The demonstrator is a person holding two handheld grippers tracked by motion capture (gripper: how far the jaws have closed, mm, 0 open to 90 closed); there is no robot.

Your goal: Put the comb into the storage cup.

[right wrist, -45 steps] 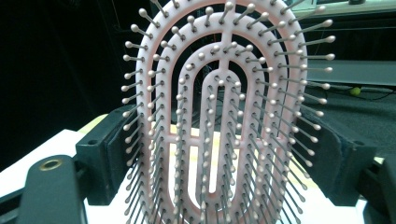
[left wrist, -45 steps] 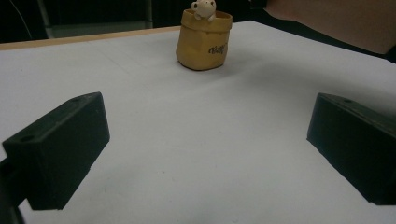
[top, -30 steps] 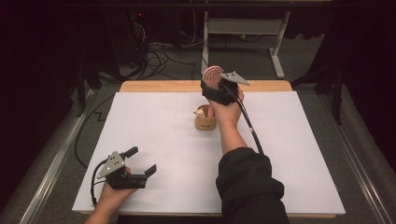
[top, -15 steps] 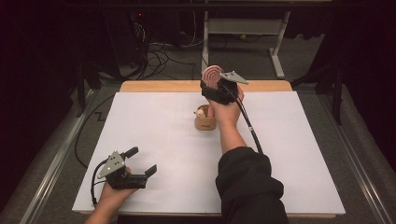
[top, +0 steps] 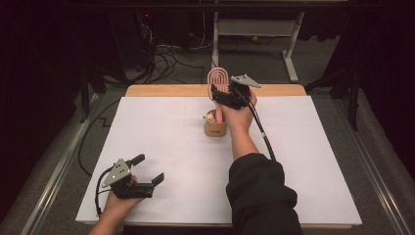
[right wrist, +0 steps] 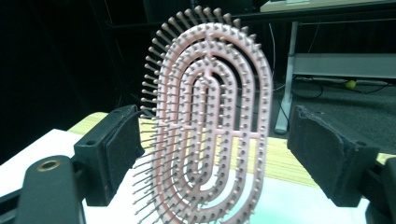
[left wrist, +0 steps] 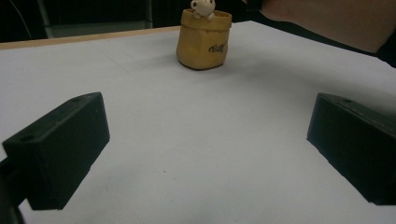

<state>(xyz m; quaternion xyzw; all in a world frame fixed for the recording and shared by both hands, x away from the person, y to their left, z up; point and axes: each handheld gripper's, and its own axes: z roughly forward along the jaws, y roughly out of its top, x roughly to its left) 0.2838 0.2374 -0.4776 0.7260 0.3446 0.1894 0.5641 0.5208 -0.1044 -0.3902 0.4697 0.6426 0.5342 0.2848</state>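
No visible shift over the last second: pink hairbrush [top: 218, 78] upright, handle down in the small tan pot [top: 215, 129] at 12 o'clock on the white table [top: 303, 161]. Right gripper [top: 226, 96] spread either side of the brush head, not pinching. Left gripper [top: 149, 168] spread, empty, resting at 7 o'clock — likely a pause around a grasp or release.

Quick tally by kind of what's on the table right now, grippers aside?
Hairbrush: 1, pink, standing in the cup
Cup: 1, yellow-brown
Small white figure: 1, at the cup's rim
Total: 3
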